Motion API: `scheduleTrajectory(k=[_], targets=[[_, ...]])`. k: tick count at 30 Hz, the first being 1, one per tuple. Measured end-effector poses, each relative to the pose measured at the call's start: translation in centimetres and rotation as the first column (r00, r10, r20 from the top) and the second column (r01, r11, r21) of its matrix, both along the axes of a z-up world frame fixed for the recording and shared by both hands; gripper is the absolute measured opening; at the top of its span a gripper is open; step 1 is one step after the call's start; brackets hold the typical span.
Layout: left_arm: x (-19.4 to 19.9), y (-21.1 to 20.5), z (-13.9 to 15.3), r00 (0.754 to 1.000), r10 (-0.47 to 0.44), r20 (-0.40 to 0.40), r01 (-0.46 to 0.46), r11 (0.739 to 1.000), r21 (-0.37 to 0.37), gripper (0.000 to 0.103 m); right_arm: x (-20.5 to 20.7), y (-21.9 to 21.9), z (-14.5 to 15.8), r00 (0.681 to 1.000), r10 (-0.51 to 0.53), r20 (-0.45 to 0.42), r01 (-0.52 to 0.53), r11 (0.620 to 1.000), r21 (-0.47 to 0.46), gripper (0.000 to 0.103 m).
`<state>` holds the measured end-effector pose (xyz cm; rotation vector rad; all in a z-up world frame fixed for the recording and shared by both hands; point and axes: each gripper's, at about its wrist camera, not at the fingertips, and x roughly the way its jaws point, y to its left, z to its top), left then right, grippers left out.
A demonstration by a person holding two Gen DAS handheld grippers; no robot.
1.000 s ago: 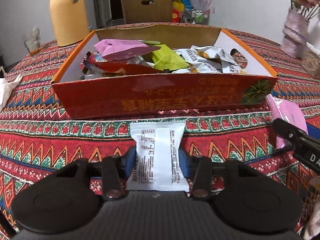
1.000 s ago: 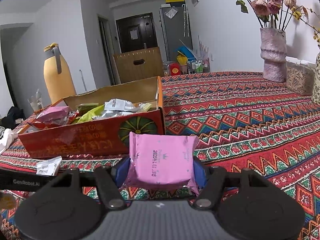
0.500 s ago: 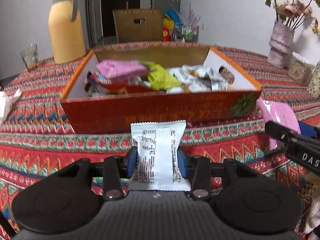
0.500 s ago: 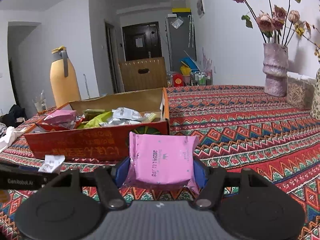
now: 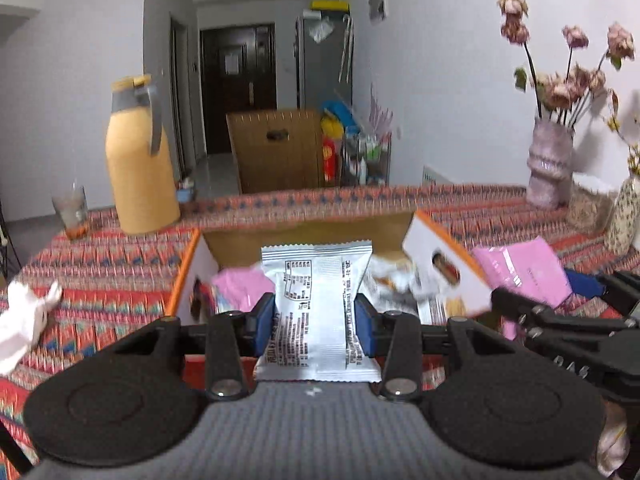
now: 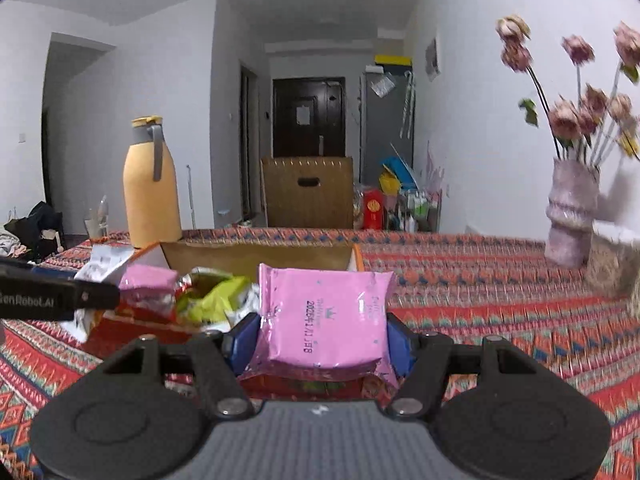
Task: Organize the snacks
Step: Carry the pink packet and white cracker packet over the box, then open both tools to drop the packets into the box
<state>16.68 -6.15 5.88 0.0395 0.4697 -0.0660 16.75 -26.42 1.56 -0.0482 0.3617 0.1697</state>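
My left gripper point(image 5: 315, 320) is shut on a white snack packet point(image 5: 316, 308), held upright in front of the open red cardboard box point(image 5: 188, 276). The box holds several packets, among them a pink one point(image 5: 240, 288). My right gripper point(image 6: 320, 334) is shut on a pink snack packet point(image 6: 326, 312), raised near the box's right end point(image 6: 356, 258). In the right wrist view the box shows pink point(image 6: 148, 280) and green point(image 6: 216, 296) packets. The right gripper with its pink packet point(image 5: 528, 276) appears at the right of the left wrist view. The left gripper's arm point(image 6: 52, 300) crosses the right wrist view at left.
A yellow flask point(image 5: 140, 160) and a glass point(image 5: 72, 212) stand at the table's far left. A vase of dried flowers point(image 6: 572, 216) stands far right beside a container point(image 5: 588, 204). A white cloth point(image 5: 24, 320) lies at the left edge. The patterned tablecloth point(image 6: 480, 280) covers the table.
Both grippers have risen with their packets and tipped upward, so the box now sits lower in both views and the room behind shows more.
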Motion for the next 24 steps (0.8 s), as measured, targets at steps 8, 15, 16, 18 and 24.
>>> scheduleTrajectory(k=[8,15,16,18,24], targets=[[4.5,0.5,1.7,0.999,0.03,0.034,-0.029,0.999,-0.02,0.042,5.1,2.6,1.2,0.999,0.028,-0.016,-0.029,0.999,-0.034,0.065],[6.8,1.8,1.0,0.996,0.087,0.023,-0.086,0.995,-0.04,0.099,9.4,3.9,0.5,0.996,0.025,-0.09,-0.028,0.999,-0.033,0.071],[6.5,2.2,0.9,0.995,0.093,0.034,-0.092,0.995,-0.046,0.103,9.3,3.8,0.5,0.996,0.013,-0.09,-0.016,0.999,-0.032,0.078],[6.0,3.1,1.0,0.994,0.1,0.039,-0.098,0.993,-0.059,0.103,8.8,3.4,0.5,0.997,0.002,-0.08,-0.004,1.0,-0.022,0.094],[3.2,5.1,1.2,0.993,0.102,0.063,-0.095,0.991,-0.099,0.103,6.7,1.9,1.0,0.997,-0.019,-0.08,0.02,1.0,0.009,0.103]])
